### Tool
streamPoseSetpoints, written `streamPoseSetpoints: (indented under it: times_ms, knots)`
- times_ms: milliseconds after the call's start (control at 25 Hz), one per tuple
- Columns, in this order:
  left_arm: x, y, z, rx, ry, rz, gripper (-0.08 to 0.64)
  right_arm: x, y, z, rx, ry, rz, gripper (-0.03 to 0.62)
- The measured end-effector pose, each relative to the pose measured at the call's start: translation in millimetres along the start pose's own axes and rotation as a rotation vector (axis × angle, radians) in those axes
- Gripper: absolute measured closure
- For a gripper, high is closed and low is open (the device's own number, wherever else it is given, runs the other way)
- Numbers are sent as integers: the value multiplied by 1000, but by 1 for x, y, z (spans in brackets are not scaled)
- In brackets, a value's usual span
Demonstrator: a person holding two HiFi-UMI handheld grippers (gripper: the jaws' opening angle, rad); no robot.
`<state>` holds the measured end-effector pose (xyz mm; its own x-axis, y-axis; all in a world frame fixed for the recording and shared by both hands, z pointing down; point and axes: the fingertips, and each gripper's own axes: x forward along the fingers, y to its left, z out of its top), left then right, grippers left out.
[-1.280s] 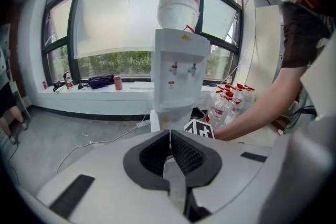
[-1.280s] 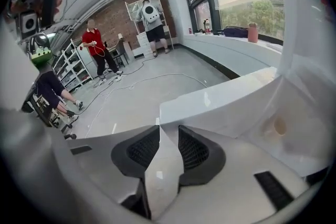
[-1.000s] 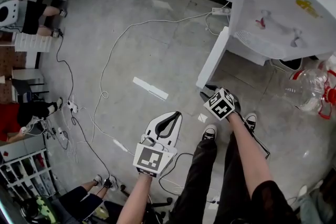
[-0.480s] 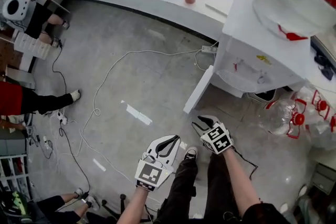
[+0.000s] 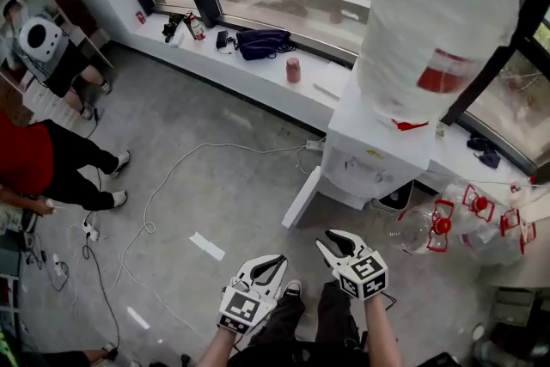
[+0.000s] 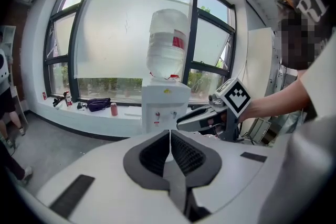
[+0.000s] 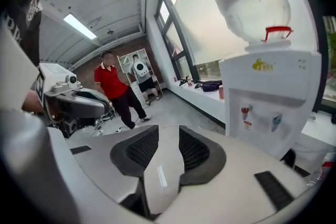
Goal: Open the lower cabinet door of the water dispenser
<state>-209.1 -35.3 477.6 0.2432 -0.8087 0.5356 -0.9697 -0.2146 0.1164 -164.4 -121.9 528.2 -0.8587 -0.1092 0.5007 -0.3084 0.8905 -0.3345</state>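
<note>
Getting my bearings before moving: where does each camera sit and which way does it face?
Head view: on the person's head, looking down at the water dispenser and its open lower door; shows forearms, legs, left gripper, right gripper.
Left gripper view: along its shut jaws toward the dispenser; right gripper shows.
Right gripper view: along its empty jaws, apart, just closed slightly; dispenser right, left gripper left.
Shared: all see the dispenser.
</note>
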Motion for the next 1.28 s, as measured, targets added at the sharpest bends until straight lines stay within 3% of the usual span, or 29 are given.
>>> streamPoseSetpoints:
  times_ms: [240,640,1040,1280]
  knots:
    - [-37,-27,25,69,-31,-99,540,-64,47,37,19,-104,-75,465]
    - [-72,-77,38,172,-77,-304,540,-125,107,43,7,-175,-188,471]
    - [-94,-131,48,217,-105,-380,540,-190,137,27,-6,-200,-257,500]
    - [-112,-173,46,243,-112,-380,540,-236,156,6,-5,-238,-291,545]
